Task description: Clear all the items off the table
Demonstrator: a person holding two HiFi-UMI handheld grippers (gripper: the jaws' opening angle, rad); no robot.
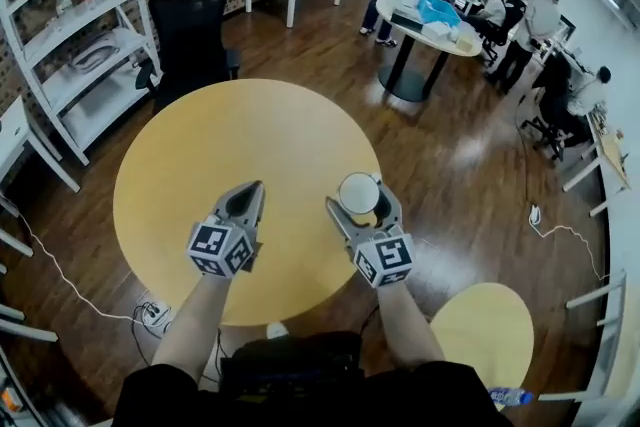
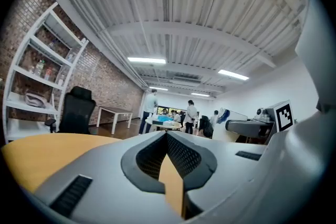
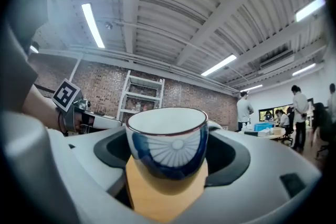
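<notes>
A blue-and-white cup [image 1: 357, 189] with a white inside stands upright between the jaws of my right gripper [image 1: 362, 201], which is shut on it, over the right part of the round yellow table [image 1: 230, 145]. In the right gripper view the cup [image 3: 167, 147] fills the gap of the right gripper [image 3: 167, 159], and yellow tabletop [image 3: 163, 196] shows beneath it. I cannot tell whether the cup's base touches the table. My left gripper [image 1: 254, 189] is over the table's near middle, shut with nothing in it. In the left gripper view the left gripper [image 2: 167, 135] has its jaws meeting at the tips.
A black office chair [image 1: 190, 25] stands at the table's far side and a white shelf rack [image 1: 80, 45] at the left. A smaller yellow round top [image 1: 490, 330] is at the near right. People stand round a white table [image 1: 425, 20] at the back. A power strip [image 1: 152, 313] lies on the floor.
</notes>
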